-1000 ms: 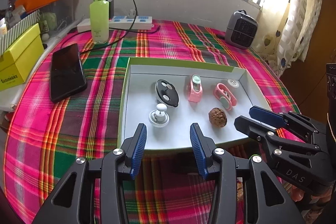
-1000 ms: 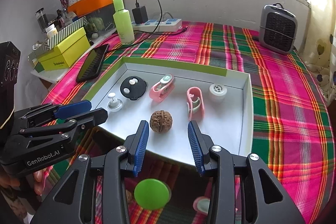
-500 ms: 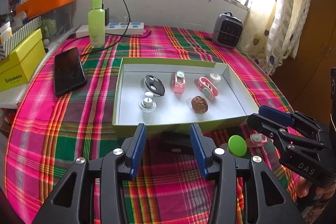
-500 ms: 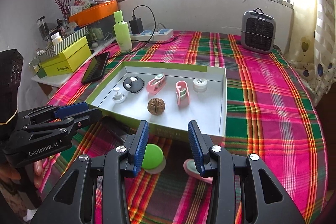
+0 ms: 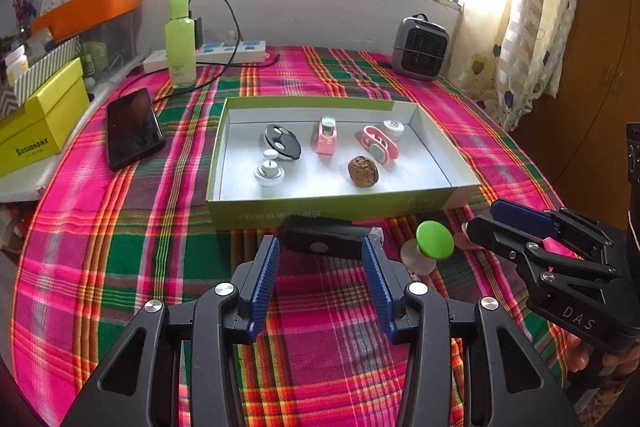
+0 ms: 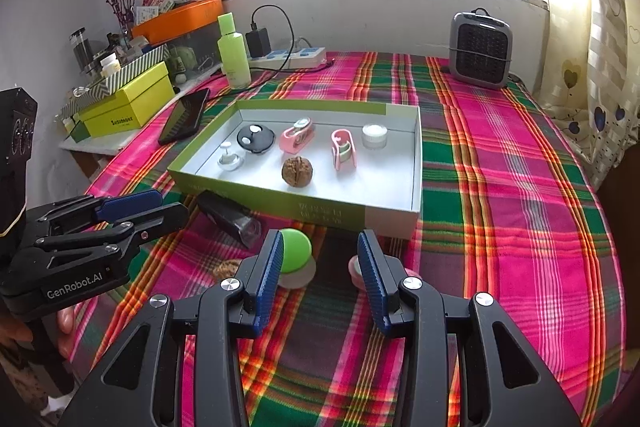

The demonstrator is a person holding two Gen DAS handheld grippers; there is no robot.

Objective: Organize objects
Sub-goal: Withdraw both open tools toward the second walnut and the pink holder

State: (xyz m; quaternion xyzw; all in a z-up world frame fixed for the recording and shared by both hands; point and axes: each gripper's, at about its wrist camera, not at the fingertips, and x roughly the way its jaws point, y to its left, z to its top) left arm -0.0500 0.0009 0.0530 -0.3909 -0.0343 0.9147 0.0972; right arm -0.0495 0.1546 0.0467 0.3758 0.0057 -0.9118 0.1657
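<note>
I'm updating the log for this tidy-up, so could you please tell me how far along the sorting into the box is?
Done: six small items lie in the green-walled white-lined cardboard box, including a brown walnut and a black round disc.

In hand: nothing; the left gripper and right gripper are both open.

Left: a green round-capped knob, a black rectangular case, a pink item and a second walnut sit on the plaid cloth.

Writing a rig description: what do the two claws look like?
Both claws are black, angular linkage frames with silver screws and ribbed blue pads. The left claw shows white "GenRobot.AI" lettering on its side, the right claw "DAS". Each has a black box behind it.
</note>
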